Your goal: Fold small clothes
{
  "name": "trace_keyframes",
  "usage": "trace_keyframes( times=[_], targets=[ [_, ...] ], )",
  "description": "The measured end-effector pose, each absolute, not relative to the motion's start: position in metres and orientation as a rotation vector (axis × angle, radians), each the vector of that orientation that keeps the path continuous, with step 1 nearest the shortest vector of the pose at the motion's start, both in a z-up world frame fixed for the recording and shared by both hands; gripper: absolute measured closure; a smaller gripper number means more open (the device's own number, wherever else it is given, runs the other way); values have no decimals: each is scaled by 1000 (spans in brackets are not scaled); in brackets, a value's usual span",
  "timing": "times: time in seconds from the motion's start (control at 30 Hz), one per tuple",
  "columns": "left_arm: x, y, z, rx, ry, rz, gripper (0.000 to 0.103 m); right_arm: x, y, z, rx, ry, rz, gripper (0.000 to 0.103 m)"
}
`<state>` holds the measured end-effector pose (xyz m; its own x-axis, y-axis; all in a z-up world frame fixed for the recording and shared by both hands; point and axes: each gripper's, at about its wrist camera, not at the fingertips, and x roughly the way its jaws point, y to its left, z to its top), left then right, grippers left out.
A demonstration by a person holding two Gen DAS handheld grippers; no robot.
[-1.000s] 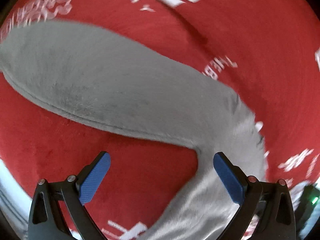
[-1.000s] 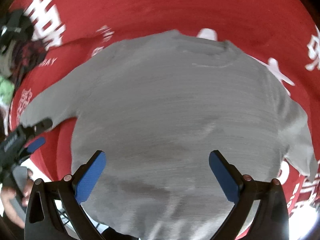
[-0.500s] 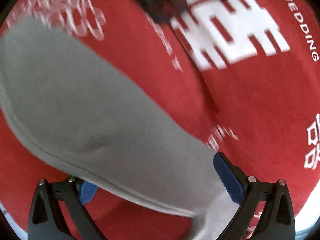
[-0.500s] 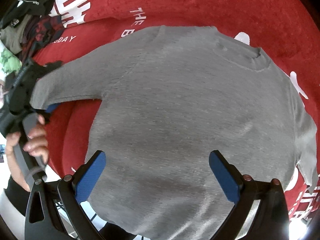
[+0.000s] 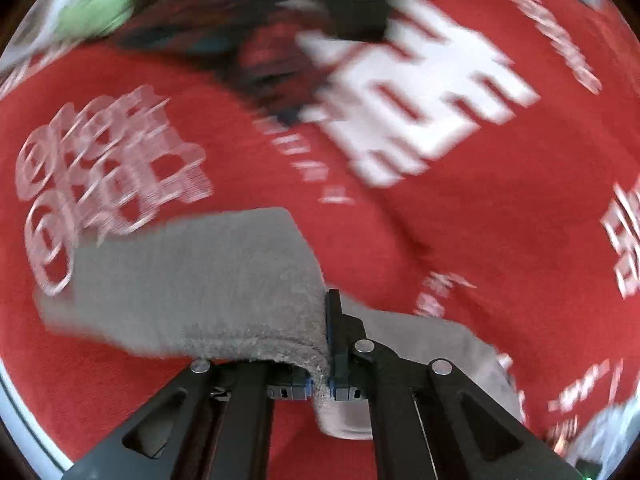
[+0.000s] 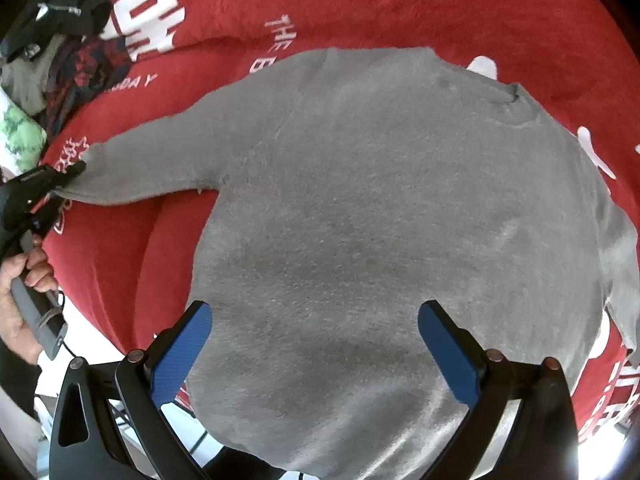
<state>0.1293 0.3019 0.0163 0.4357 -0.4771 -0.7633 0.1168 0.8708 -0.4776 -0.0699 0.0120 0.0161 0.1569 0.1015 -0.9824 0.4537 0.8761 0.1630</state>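
On the red blanket [image 6: 400, 4], white print all over, a gray sweater [image 6: 380, 220] lies flat and face up, filling most of the right wrist view. Body spread, neckline at about 1 o'clock, hem at 6 o'clock and running past the blanket edge. No fold in the body yet, so my read is the task is at its very start: first sleeve fold only.

Left sleeve [image 6: 160, 168] stretches out toward 9 o'clock, its cuff held by the left gripper [image 5: 326, 344]. In the left wrist view the fingers are pressed together with the gray cuff fabric pinched between them; the view is motion-blurred. The person's left hand [image 6: 18, 300] grips the handle at 8 o'clock.

Right sleeve [image 6: 620, 272] lies along the body at 3 to 4 o'clock, untouched and not folded in.

Right gripper [image 6: 314, 344] hovers over the lower body of the sweater, blue fingers spread wide, holding nothing. Can't tell if it touches the fabric.

Pile of other clothes [image 6: 60, 40] sits at 10 o'clock, off the sweater, unfolded as far as I can tell.

Left to do: both sleeves in, body folded, then the pile.
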Motion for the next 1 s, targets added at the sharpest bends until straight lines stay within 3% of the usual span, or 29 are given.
trace_keyframes(
  times=[0.27,0.47,0.6,0.67,0.73,0.8,0.83,0.87,1.0],
  targets=[
    [78,104,80,-114,986,-877,97,-117,-45,43,615,1282,-422,0],
    [10,-39,33,61,1111,-1054,97,-179,-124,36,726,1240,-599,0],
    [-26,-88,-23,285,1220,-999,97,-212,-163,25,744,1263,-671,0],
    [-38,-96,-42,402,1267,-964,83,-225,-176,18,762,1272,-696,0],
    [-49,-85,-40,441,1225,-976,82,-234,-188,10,790,1282,-706,0],
    [-51,-74,-28,512,1215,-945,59,-236,-195,3,800,1289,-702,0],
    [-49,-67,-20,517,1211,-931,35,-236,-196,2,797,1287,-699,0],
    [-45,-52,-6,488,1190,-923,30,-232,-197,4,789,1278,-691,0],
    [-12,5,30,401,1187,-848,30,-201,-185,24,697,1224,-612,0]
  ],
)
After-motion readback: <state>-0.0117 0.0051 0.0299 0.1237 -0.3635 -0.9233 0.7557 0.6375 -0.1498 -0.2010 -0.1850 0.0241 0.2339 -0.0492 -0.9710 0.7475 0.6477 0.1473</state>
